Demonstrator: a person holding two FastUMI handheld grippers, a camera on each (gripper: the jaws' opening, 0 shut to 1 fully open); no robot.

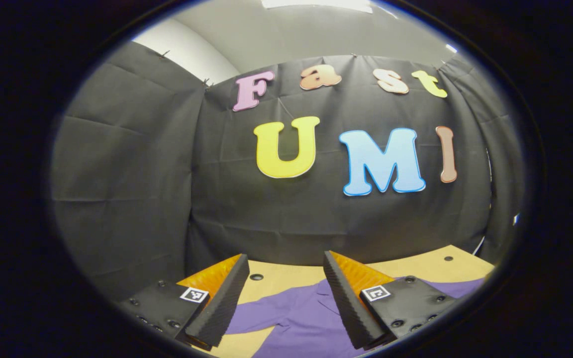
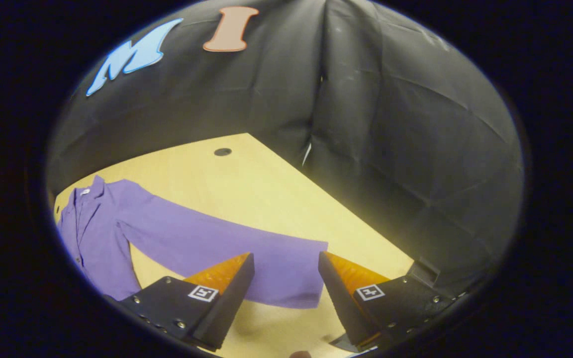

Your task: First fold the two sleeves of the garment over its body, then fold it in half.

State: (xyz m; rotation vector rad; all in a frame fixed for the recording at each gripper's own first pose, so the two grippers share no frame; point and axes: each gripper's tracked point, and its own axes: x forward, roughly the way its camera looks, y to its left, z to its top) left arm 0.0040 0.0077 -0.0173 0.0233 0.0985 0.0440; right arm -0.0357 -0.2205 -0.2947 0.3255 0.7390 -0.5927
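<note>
Now, purple garment (image 2: 117, 233) flat on table (image 2: 246, 184), left tongs (image 1: 286, 298) and right tongs (image 2: 286, 283) agape, gripping nothing.

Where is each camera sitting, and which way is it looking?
Left gripper view: rides on the left tongs, low over the table, looking level at the black cloth wall; its own two open fingers show, with the purple shirt beneath.
Right gripper view: rides on the right tongs, tilted down at the table; its open fingers frame the end of the outstretched sleeve.
Both views share the purple shirt, the table and the wall.
</note>
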